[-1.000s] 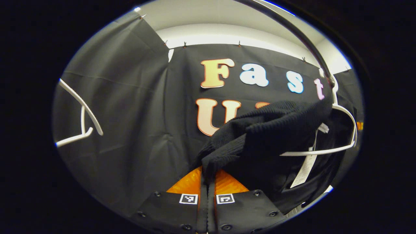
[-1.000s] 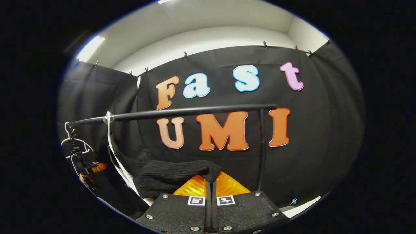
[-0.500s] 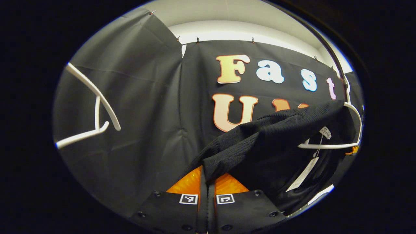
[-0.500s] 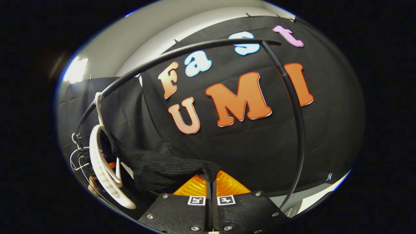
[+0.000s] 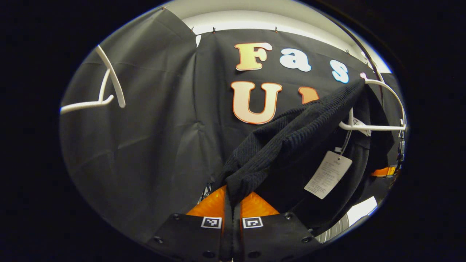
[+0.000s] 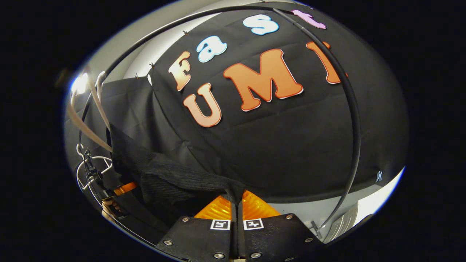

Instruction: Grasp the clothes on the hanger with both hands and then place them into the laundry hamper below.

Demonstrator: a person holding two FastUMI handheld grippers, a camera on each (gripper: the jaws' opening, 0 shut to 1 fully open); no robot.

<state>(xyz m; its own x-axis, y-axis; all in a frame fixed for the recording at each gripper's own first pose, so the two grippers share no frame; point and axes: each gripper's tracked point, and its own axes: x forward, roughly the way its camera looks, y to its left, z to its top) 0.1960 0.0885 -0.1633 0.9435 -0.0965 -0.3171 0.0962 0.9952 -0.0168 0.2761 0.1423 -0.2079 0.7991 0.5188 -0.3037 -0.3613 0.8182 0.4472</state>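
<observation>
The black knit sweater [image 5: 291, 134] is soft, ribbed and limp, probably light to middling in weight; it stretches and sags between its supports rather than holding shape, so it should slide off without resistance but may snag where it drapes. The left gripper [image 5: 232, 198] has its fingers pressed together on a bunched fold of the knit straight ahead of it, and from there the cloth climbs up and to its right to the white plastic hanger [image 5: 378, 125], over which it is draped. The right gripper [image 6: 236, 198] is likewise clamped on an edge of the sweater [image 6: 171, 178] at its tips, the cloth trailing off to its left. Thick folds like these seem the safest holds. A paper hang tag [image 5: 327, 174] dangles right of the left gripper; its print is too small to read
</observation>
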